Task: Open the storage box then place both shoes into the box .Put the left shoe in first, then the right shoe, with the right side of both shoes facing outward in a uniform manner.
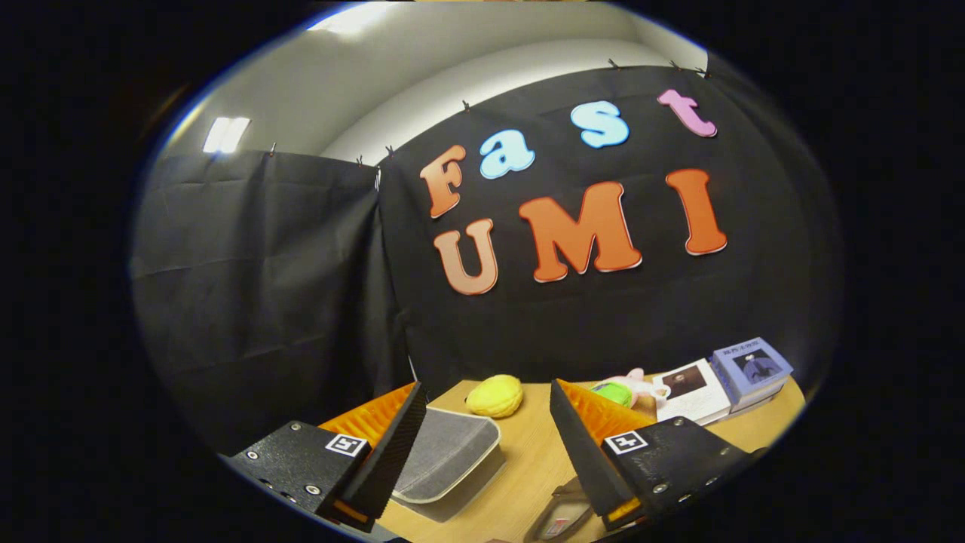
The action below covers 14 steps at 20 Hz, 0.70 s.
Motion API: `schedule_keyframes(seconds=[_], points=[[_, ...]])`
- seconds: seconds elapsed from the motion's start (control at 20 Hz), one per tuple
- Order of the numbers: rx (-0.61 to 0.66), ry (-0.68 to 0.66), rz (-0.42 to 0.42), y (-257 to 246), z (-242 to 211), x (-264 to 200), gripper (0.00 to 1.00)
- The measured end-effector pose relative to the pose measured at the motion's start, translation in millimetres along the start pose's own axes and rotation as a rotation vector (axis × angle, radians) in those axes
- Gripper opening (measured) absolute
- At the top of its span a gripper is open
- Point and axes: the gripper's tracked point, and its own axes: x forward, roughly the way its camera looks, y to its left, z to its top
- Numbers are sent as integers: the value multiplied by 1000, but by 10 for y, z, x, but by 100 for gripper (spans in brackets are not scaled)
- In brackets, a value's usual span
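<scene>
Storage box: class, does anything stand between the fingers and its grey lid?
Nothing visible does. The storage box lies just ahead of the open fingers, lid shut, close against one finger. The yellow toy sits beyond it on the table, out of the way.

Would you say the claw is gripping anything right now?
No, the claw is open, its fingers spread apart with only bare table between them.
</scene>
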Motion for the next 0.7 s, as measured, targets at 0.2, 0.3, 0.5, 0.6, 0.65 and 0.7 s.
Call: schedule_keyframes(seconds=[0.2, 0.3, 0.5, 0.6, 0.65, 0.7], points=[[118, 172, 84, 160, -486, 204, 100], [168, 251, 109, 219, -684, 290, 100], [239, 366, 131, 280, -1042, 425, 100], [301, 434, 168, 345, -1244, 494, 100], [335, 473, 188, 395, -1343, 509, 100], [363, 491, 202, 428, -1406, 539, 100]])
